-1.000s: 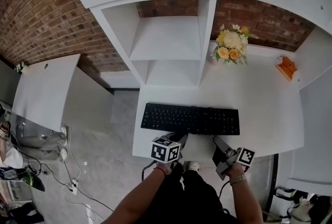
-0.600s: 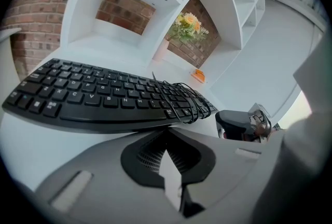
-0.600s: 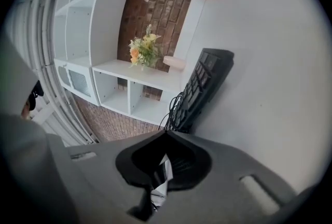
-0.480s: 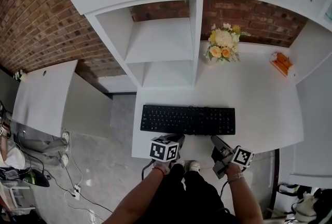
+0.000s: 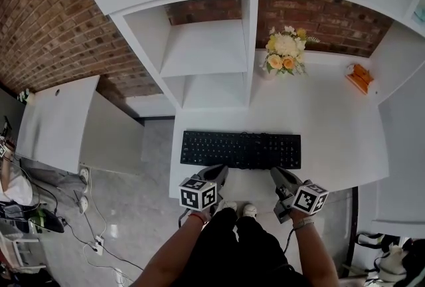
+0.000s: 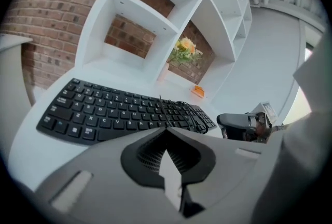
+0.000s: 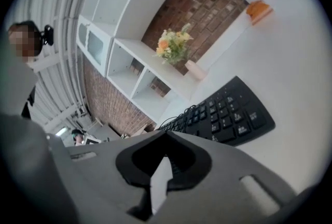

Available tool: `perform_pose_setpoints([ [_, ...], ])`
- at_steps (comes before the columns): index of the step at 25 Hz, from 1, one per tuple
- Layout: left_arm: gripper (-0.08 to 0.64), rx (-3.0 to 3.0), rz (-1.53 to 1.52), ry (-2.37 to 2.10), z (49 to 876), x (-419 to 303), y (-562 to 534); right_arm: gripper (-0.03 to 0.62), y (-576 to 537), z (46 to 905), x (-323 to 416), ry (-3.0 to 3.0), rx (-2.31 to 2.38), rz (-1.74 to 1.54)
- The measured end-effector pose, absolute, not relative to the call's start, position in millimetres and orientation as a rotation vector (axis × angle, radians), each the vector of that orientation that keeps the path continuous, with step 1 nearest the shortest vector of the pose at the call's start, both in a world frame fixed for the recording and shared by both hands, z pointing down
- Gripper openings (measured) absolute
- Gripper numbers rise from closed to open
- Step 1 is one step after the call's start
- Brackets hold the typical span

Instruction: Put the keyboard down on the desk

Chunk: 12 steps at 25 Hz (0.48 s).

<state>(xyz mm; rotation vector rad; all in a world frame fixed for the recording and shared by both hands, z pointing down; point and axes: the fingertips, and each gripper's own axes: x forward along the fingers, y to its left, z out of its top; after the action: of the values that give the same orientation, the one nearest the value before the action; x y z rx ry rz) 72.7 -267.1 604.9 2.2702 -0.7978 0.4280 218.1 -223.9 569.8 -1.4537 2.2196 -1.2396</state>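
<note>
A black keyboard lies flat on the white desk, close to its front edge. It also fills the left gripper view and shows in the right gripper view. My left gripper is shut and hangs just in front of the keyboard's left half, apart from it. My right gripper is shut too, just short of the keyboard's right end, with nothing between its jaws. In the left gripper view the right gripper appears past the keyboard's far end.
A vase of yellow and white flowers stands at the back of the desk by the brick wall. An orange object lies at the back right. White open shelves rise behind the keyboard. A low white cabinet stands to the left.
Both grippers have drawn back from the keyboard toward the desk's front edge. The keyboard stays flat on the desk in the same place.
</note>
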Motion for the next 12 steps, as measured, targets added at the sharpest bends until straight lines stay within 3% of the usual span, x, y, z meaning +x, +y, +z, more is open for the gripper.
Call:
perform_pose_setpoints([
  [12, 0.0, 2.432, 0.182, -0.937, 557, 47, -291, 0.0, -228, 538, 219, 2.582, -1.768, -0.714],
])
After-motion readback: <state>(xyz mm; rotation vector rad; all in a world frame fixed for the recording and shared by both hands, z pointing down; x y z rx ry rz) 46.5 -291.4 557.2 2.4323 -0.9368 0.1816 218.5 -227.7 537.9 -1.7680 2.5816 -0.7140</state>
